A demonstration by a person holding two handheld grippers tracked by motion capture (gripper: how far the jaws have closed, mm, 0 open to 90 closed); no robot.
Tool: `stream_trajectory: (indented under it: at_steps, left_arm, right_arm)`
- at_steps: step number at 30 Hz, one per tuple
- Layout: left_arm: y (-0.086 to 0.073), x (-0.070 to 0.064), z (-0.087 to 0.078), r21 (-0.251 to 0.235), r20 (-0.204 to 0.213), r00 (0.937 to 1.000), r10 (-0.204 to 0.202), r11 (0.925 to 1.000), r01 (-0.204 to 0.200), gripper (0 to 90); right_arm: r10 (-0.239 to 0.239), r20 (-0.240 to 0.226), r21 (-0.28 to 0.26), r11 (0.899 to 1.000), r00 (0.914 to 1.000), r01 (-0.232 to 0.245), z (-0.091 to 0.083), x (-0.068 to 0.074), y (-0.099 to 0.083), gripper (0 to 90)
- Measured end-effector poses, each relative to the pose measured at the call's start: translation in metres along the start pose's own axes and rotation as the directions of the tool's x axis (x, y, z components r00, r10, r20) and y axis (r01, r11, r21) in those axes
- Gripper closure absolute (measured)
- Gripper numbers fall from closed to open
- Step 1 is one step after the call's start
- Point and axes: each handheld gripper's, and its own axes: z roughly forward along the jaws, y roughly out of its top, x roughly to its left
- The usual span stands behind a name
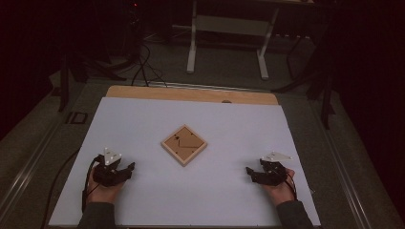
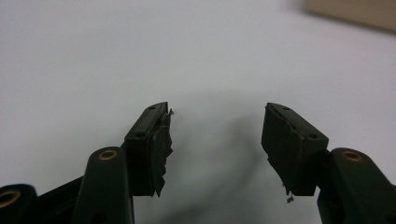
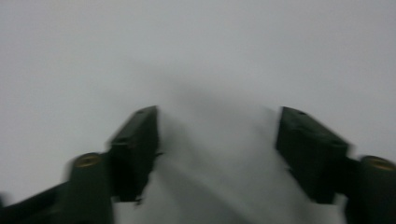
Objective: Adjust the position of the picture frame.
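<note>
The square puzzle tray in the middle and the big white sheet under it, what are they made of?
The square puzzle tray looks like pale, unpainted wood: tan, matte, with a raised frame and thin dark seams between flat pieces inside. The white sheet looks like smooth paper or thin plastic, which one is unclear; it lies flat, evenly white and without shine. The tabletop beyond it appears light wood.

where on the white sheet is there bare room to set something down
Bare sheet lies between the left tool and right tool, nearer than the wooden square tray, and along the far strip beyond it. Only the middle, at the tray, is taken.
</note>
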Motion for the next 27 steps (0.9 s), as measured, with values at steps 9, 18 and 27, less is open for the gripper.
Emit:
stream_trajectory:
  at_steps: [9,18,27]
  left_arm:
    - [0.003,-0.001,-0.018,-0.203,0.134,0.9905,0.031,0.9792,-0.004,44.9]
    - [0.003,0.000,-0.018,-0.210,0.136,0.9904,0.027,0.9777,0.002,46.0]
    - [0.002,-0.002,-0.020,-0.223,0.138,0.9896,0.039,0.9749,-0.007,48.1]
  right_arm:
    - [-0.024,-0.064,-0.131,0.991,0.9977,0.016,-0.011,0.006,0.005,45.0]
    - [-0.016,-0.091,-0.195,0.981,0.9957,-0.002,-0.014,0.007,0.007,44.8]
    - [-0.024,-0.104,-0.226,0.974,0.9943,0.000,-0.016,0.012,0.013,47.4]
